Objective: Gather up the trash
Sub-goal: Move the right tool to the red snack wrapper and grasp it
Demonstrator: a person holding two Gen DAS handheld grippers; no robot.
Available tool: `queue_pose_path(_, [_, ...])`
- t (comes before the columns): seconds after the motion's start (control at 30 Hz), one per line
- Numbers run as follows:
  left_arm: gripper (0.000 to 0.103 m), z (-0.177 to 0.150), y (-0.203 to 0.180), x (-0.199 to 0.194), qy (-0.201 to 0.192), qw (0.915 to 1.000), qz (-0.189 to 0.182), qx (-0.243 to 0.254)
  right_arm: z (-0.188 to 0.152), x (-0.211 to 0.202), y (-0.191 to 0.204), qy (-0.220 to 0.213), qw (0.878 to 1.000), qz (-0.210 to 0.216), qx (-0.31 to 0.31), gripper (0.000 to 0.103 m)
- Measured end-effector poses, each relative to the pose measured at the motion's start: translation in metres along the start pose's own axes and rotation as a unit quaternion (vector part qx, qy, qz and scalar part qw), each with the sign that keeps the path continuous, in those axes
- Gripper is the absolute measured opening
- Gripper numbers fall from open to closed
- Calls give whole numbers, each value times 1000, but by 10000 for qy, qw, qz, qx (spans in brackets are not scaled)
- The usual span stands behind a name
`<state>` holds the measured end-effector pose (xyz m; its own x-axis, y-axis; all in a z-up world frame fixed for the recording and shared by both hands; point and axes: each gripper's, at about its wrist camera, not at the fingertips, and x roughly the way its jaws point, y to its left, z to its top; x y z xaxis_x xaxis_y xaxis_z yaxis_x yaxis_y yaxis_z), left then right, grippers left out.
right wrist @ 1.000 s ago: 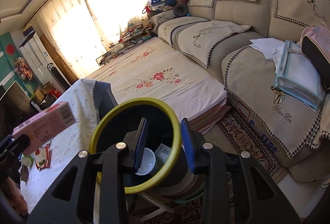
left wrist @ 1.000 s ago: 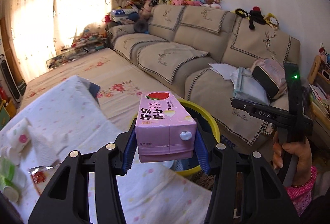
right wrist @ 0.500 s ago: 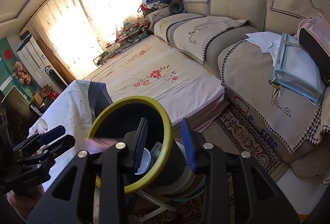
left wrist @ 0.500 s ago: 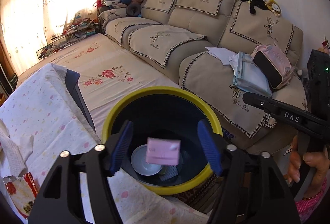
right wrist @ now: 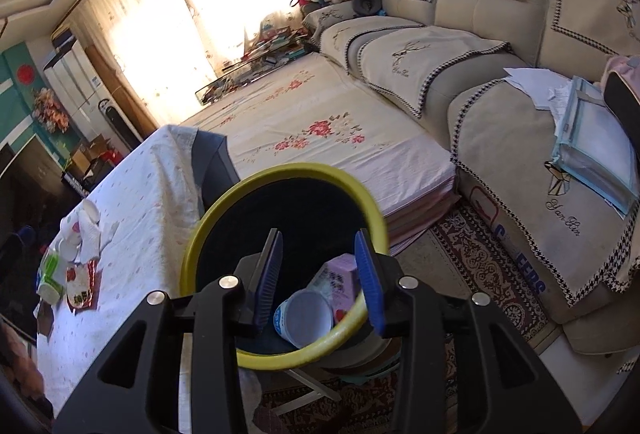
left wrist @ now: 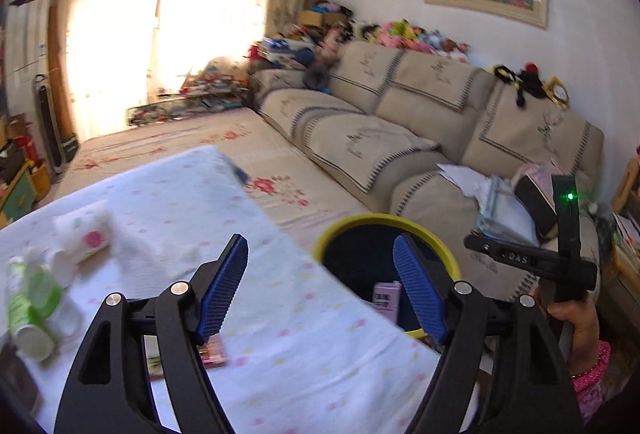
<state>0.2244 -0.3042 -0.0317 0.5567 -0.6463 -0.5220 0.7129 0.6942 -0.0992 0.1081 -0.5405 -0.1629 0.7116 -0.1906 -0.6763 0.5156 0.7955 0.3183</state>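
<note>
pink rectangular carton (right wrist: 338, 280) inside round yellow-rimmed bin (right wrist: 208, 234)

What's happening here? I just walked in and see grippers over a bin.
A person is clearing trash off the table with two handheld grippers. The left gripper is open and empty. The pink milk carton lies in the yellow-rimmed bin beside a white cup. The right gripper hangs open over the bin. A red wrapper and green bottle remain on the table.
</note>
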Motion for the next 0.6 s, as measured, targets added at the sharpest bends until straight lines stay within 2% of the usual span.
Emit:
queue_pose_path(0.17, [77,-19,58,-49,-276,9969,664,-330,-6,12,42,204,9989,130,-393,37])
queue_pose_path(0.33, [79,-48,122,-88,-437,9872,1398,-630,-14,24,93,424,9947,351,-872,37])
queue_pose_path(0.6, [79,-87,195,-117,-668,9726,1955,-1066,-37,42,193,862,9761,1009,-1719,42])
